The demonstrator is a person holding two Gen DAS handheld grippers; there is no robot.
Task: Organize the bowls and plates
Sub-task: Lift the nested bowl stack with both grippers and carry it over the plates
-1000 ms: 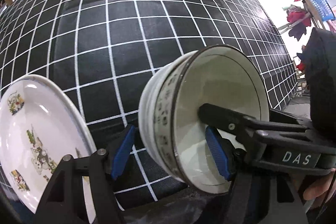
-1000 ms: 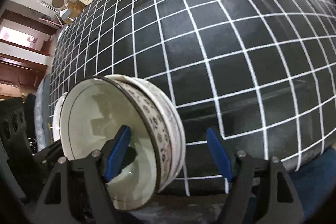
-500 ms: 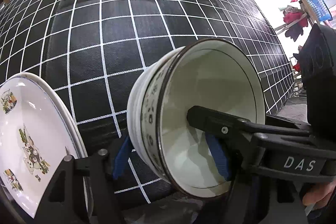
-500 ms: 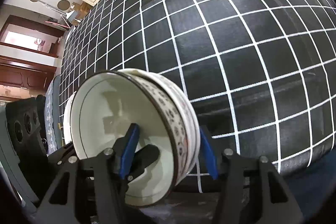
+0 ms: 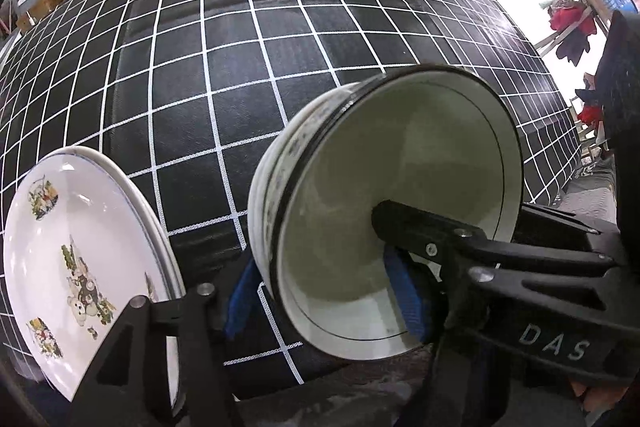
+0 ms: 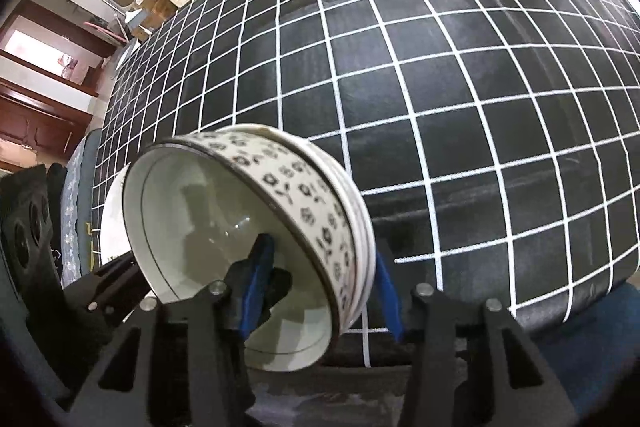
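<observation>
White ceramic bowl stack (image 5: 384, 211) held on edge above the black grid tablecloth (image 5: 248, 75), mouth facing the cams. Looks like 2-3 bowls nested, floral band on the outer wall; exact count unclear from rim lines.

L gripper (image 5: 324, 295): jaws narrowed onto the stack wall, one blue pad behind the outside at ~7 o'clock of the bowls, other pad inside the cavity. Clamped on, not much gap left.

R gripper (image 6: 320, 287): same deal from the opposite side, one pad inside the bowl, one outside against the patterned wall (image 6: 312, 203). Both claws gripping the same stack (image 6: 224, 251). In the left view the R unit's black finger reaches into the bowl from 3 o'clock.

Plates (image 5: 80, 259): white w/ cartoon bear print, at least 2 stacked, sitting at 8 o'clock in the left view, tilted by fisheye so can't say if flat on the table. Edge also peeks behind the bowls in the right view (image 6: 114, 215).

Progress est: bowls already nested, plates already piled → grouping mostly done. Left: set the bowl stack down upright, prob beside or on the plates. Rest of the cloth bare, no other dishes visible.
</observation>
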